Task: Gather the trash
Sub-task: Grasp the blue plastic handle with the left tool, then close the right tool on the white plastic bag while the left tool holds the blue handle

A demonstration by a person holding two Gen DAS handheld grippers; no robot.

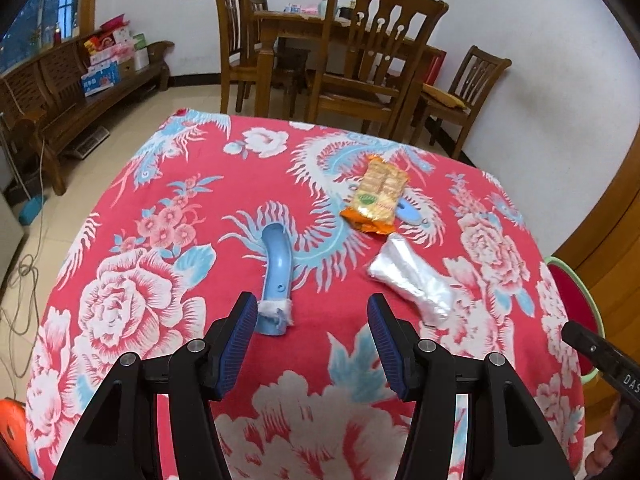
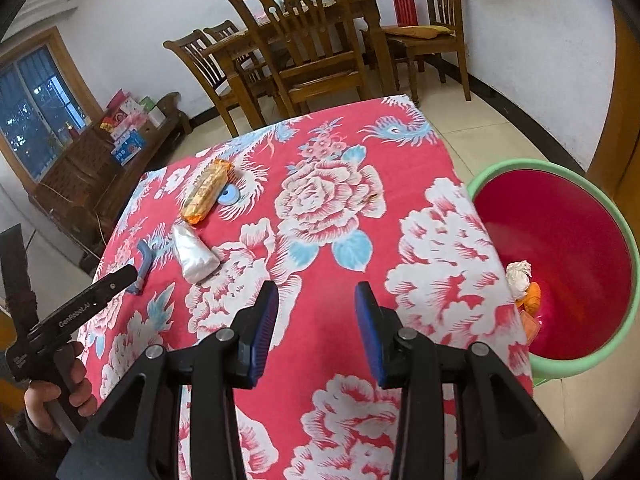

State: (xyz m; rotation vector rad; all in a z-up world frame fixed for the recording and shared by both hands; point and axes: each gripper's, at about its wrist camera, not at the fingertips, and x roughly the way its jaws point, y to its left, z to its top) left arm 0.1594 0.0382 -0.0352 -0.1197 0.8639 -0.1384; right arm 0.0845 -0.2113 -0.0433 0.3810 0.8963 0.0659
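On the red floral tablecloth [image 1: 200,184] lie a curved blue plastic piece [image 1: 276,268] with white fluff at its near end, an orange biscuit packet [image 1: 378,196] and a crumpled silver wrapper [image 1: 412,276]. My left gripper [image 1: 312,314] hovers open just short of the blue piece, with nothing between its pads. My right gripper [image 2: 316,296] is open too, over bare cloth near the table's right side. In the right wrist view the silver wrapper [image 2: 194,256], the packet [image 2: 206,192] and the blue piece [image 2: 144,264] lie to the far left.
A green-rimmed red bin [image 2: 560,208] stands on the floor by the table's right edge, holding a white tissue wad [image 2: 519,274] and orange scraps. A small blue disc [image 2: 229,197] lies beside the packet. A person's hand [image 2: 52,394] holds the left gripper. Wooden chairs [image 1: 372,60] stand beyond the table.
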